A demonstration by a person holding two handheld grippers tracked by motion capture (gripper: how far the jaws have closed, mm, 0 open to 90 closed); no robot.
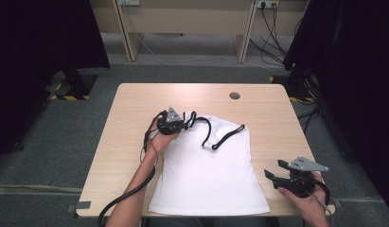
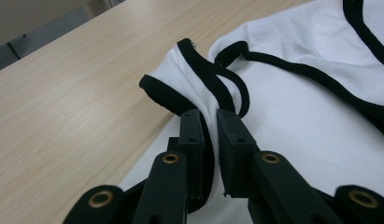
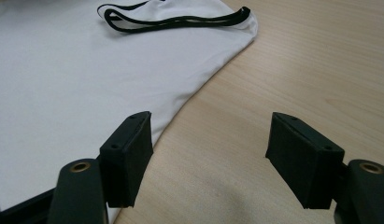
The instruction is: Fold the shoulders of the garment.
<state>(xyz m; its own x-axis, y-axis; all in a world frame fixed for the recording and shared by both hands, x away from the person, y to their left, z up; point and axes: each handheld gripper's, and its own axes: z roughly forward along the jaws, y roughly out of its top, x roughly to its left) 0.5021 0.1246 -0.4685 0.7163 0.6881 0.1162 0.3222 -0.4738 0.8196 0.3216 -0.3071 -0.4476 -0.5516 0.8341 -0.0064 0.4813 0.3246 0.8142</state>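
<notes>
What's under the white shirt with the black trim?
The white shirt lies flat on the wooden table, whose bare top shows all around it. Whatever the table holds beneath the cloth is covered. The left gripper pinches a trimmed shoulder strap.

A light wooden table (image 1: pixel 135 123) carries a white black-trimmed top (image 1: pixel 206 175) spread flat.

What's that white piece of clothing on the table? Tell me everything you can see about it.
The white top is a sleeveless garment with black trim along its neck and armholes, of thin, smooth fabric. It lies mostly flat on the wooden table, hem at the near edge, straps at the far end. One strap is bunched up between the jaws of the left gripper. The right gripper stands open beside its edge, not touching it.
</notes>
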